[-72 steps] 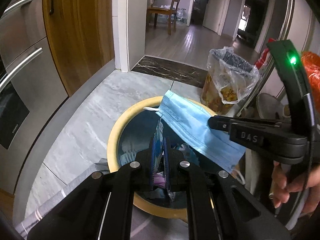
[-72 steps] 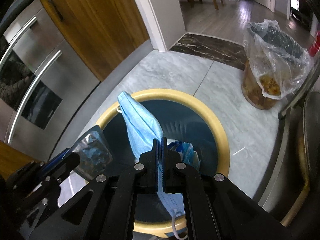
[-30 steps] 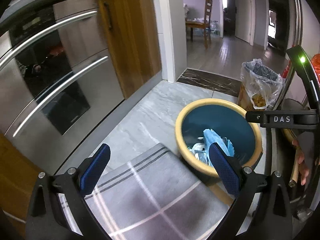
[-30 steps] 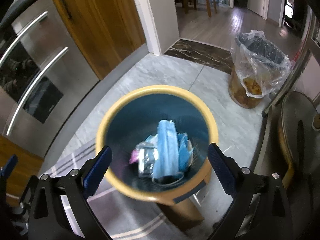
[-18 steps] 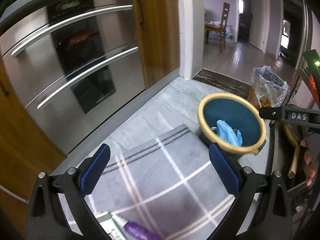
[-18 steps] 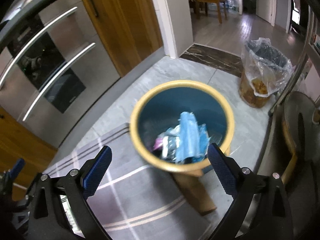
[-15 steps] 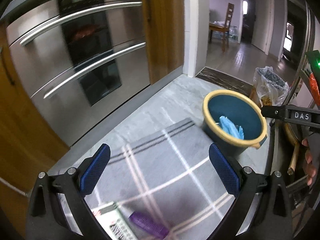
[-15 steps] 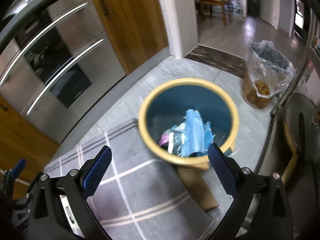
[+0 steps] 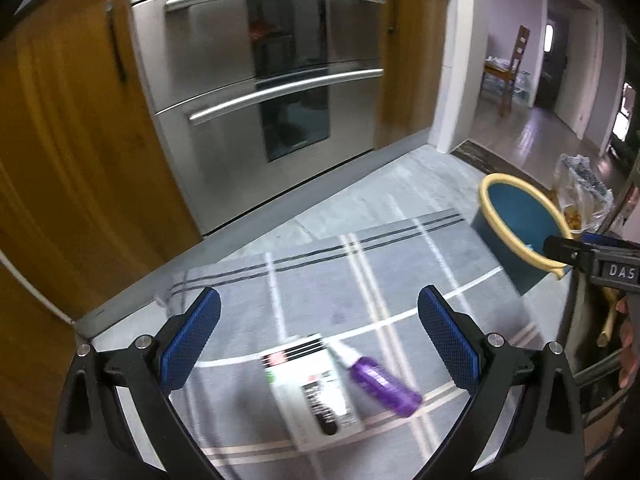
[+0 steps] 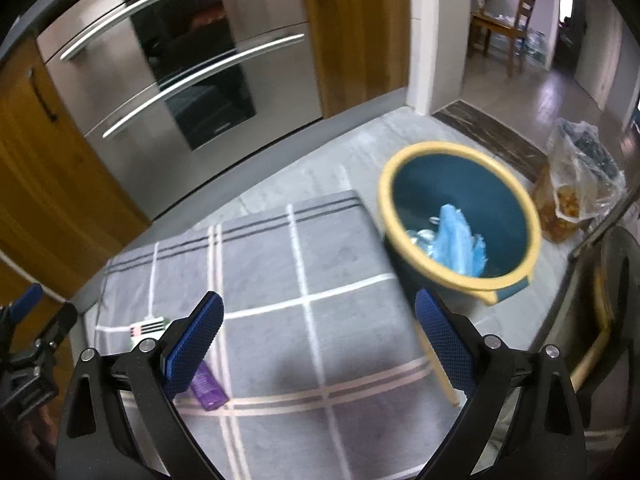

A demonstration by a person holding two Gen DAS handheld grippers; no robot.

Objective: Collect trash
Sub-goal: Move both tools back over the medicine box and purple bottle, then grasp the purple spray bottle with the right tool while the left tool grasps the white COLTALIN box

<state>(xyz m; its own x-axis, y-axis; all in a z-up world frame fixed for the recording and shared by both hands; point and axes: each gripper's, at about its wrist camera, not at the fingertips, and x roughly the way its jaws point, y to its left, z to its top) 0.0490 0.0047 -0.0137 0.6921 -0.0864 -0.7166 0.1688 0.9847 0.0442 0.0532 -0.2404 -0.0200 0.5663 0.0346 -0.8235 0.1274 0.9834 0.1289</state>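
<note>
A blue bin with a yellow rim [image 10: 460, 216] stands on the floor at the right edge of a grey checked mat [image 10: 304, 280]; a blue face mask [image 10: 456, 240] and other scraps lie inside. The bin also shows in the left wrist view [image 9: 516, 220]. A white printed box [image 9: 312, 384] and a purple tube [image 9: 380, 384] lie on the mat [image 9: 320, 272], between and just ahead of my open left gripper [image 9: 320, 340]. The tube also shows in the right wrist view [image 10: 206, 388], beside the left finger of my open, empty right gripper [image 10: 320, 340].
Steel oven drawers [image 9: 272, 92] and wooden cabinet doors [image 9: 76, 128] line the far side of the floor. A bag-lined bin [image 10: 580, 184] stands behind the blue bin. A doorway with a chair [image 9: 516, 68] opens at the far right.
Both grippers released the mask and wrapper into the bin, opened, and pulled back and left over the mat. The box and purple tube have come into view.
</note>
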